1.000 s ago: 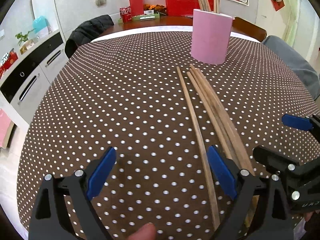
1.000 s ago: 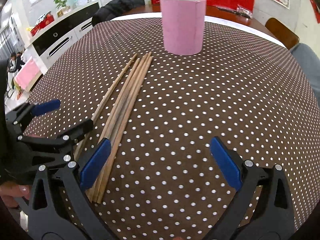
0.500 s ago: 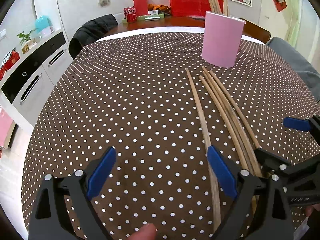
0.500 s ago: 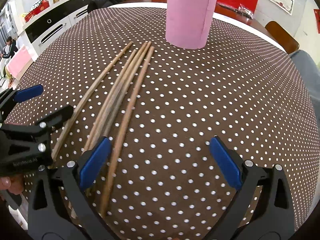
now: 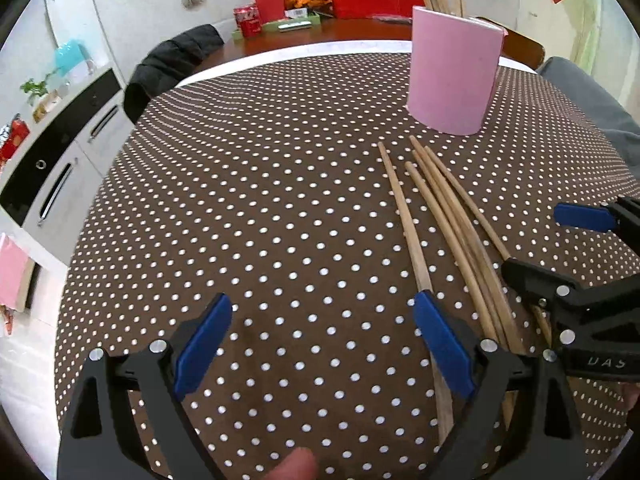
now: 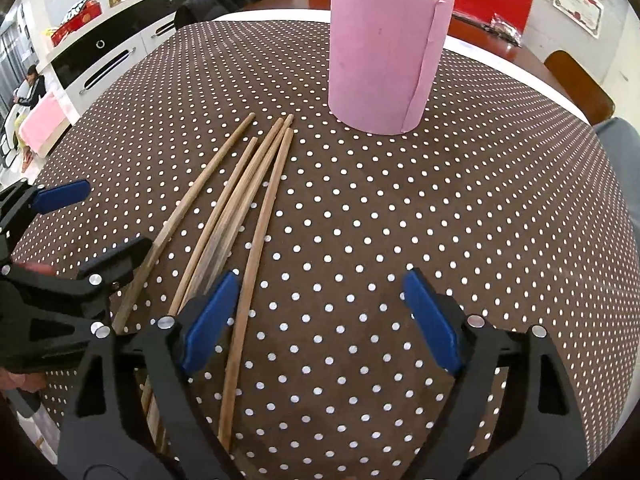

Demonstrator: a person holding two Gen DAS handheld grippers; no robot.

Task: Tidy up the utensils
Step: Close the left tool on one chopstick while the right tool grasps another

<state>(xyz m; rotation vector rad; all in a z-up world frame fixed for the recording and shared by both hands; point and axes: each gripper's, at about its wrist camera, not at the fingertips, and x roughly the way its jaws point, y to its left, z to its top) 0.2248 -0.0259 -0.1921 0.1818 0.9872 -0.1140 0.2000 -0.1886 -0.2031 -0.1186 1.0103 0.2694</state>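
While upright, chopstick-filled pink holder (image 6: 386,56)

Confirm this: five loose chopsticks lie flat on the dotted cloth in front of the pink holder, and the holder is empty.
Not quite. The pink holder is not empty: several chopstick ends stick up out of its top, as the right wrist view shows. The rest stands: five loose chopsticks lie flat on the dotted cloth in front of it.
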